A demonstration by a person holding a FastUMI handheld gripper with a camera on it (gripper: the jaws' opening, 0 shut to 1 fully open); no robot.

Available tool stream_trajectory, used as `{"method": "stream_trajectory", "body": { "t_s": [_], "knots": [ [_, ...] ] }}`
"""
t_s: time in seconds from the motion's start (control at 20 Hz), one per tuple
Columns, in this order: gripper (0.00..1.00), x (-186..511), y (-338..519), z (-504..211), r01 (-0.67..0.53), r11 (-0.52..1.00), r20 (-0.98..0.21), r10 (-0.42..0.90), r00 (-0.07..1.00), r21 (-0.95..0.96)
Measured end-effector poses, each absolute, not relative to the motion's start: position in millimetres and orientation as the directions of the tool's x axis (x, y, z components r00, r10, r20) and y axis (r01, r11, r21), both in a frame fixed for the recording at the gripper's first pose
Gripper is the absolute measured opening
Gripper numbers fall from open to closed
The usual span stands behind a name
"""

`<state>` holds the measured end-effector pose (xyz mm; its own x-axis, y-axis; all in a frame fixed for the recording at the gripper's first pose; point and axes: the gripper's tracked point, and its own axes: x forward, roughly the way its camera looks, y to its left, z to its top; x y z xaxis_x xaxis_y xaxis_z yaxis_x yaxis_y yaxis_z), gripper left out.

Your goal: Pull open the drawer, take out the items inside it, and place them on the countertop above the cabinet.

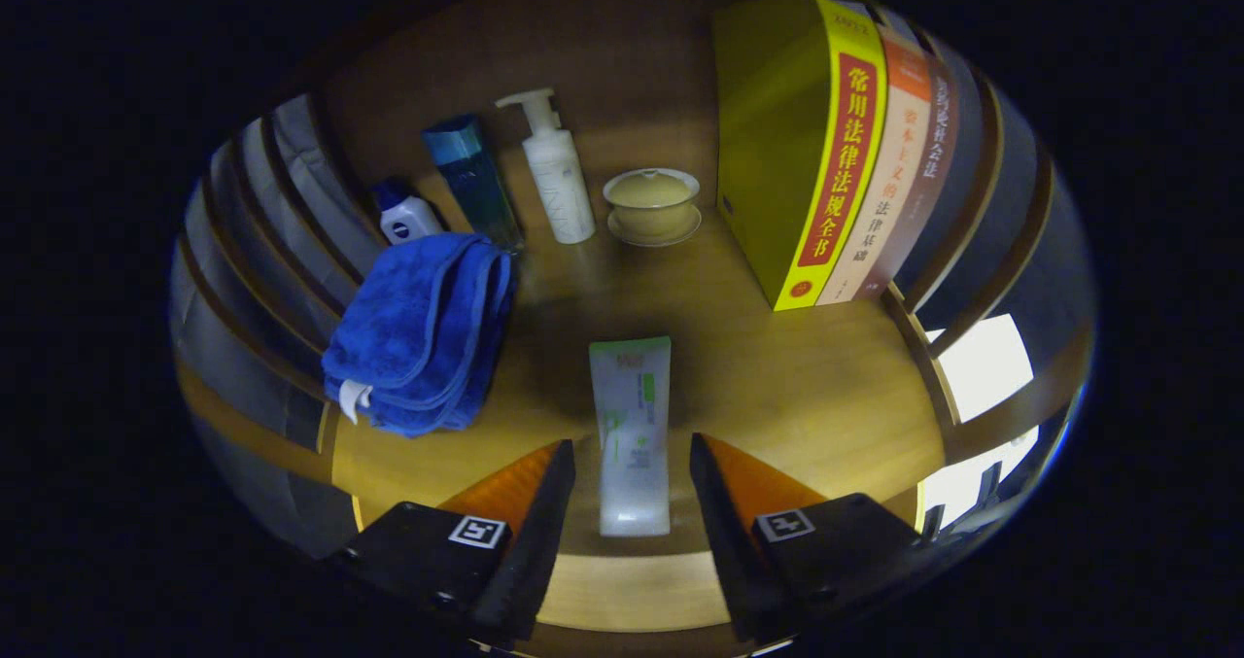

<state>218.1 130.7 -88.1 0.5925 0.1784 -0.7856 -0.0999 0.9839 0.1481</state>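
The gripper [632, 464] stands wide open, gripping nothing, its 2 fingers either side of a tube [633, 434] lying flat on the countertop [807, 386], clear of both, beside a towel [423, 332].

From my feed, the blue towel [420, 332] covers the foot of the blue bottle [473, 182] and the lower part of the small white bottle [408, 218]. Beyond the yellow book [792, 143], the other books [909, 167] show mostly spines. I can't tell whether the tongs [632, 473] touch the tube [632, 434].
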Motion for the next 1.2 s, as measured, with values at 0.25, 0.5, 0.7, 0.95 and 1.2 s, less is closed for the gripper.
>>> {"method": "stream_trajectory", "body": {
  "t_s": [0.25, 0.5, 0.7, 0.95, 1.2],
  "knots": [
    [0.96, 157.5, 141.1, -48.8, -0.155, 0.97, -0.638, 0.24, 0.732, 0.187],
    [0.99, 91.1, 133.0, -21.9, -0.181, 0.97, -0.487, 0.239, 0.84, 0.164],
    [0.99, 37.5, 112.0, -26.3, -0.137, 0.974, -0.387, 0.199, 0.9, 0.182],
    [0.98, -21.6, 90.4, -53.3, -0.103, 0.989, -0.327, 0.134, 0.936, 0.109],
    [0.98, -58.0, 89.1, -109.6, -0.117, 0.993, -0.343, 0.118, 0.932, 0.023]
  ]
}}
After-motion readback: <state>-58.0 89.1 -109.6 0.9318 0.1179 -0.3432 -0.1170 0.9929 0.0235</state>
